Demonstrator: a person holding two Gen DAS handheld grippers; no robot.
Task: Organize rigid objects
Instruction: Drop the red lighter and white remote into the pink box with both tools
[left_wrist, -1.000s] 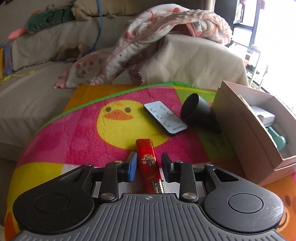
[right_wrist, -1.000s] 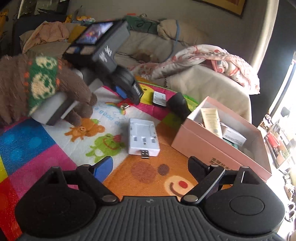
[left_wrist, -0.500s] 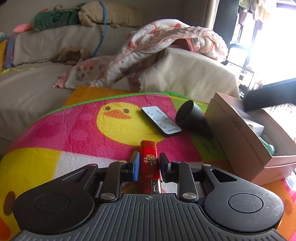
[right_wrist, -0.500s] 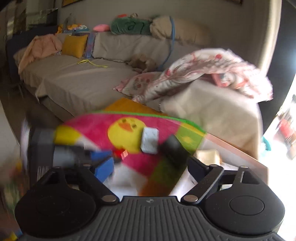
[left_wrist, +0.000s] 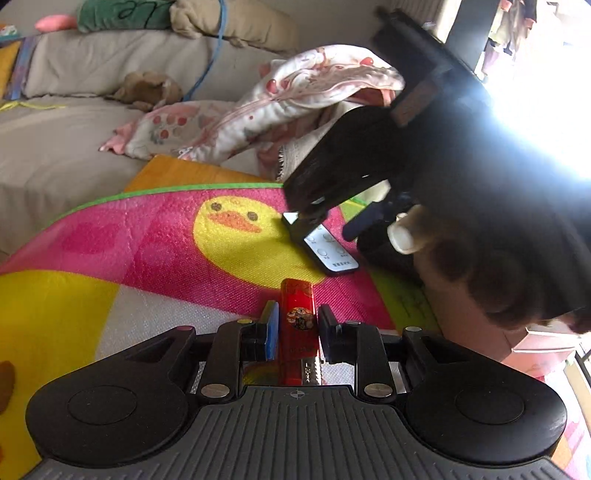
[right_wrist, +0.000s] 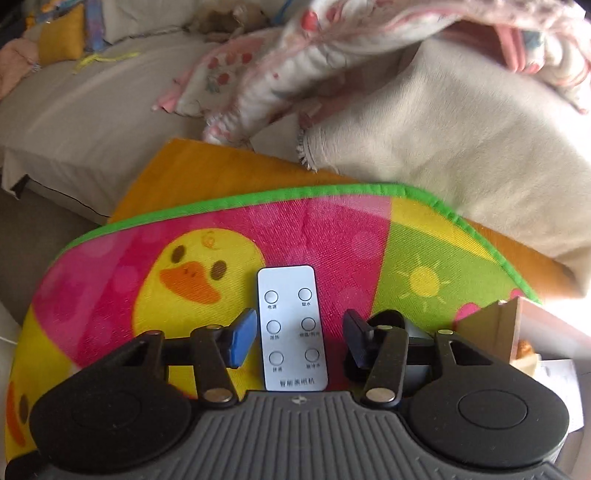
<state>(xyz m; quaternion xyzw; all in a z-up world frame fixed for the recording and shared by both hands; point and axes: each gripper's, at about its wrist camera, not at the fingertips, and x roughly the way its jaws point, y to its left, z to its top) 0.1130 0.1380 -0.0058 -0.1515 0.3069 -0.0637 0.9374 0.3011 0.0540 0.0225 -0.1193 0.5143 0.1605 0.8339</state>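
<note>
Two grippers work over the bright duck-print mat (right_wrist: 332, 229) spread beside the sofa (left_wrist: 55, 147). The left gripper (left_wrist: 295, 332) is clenched on a red box (left_wrist: 297, 314), its pads pressing both sides of it low over the mat. The right gripper (right_wrist: 299, 336) straddles the white remote (right_wrist: 290, 328), which lies flat on the mat by the duck's face; its jaws have just been closing, yet gaps show on either side, so nothing is gripped. A pink cardboard box (right_wrist: 491, 321) sits at the right.
</note>
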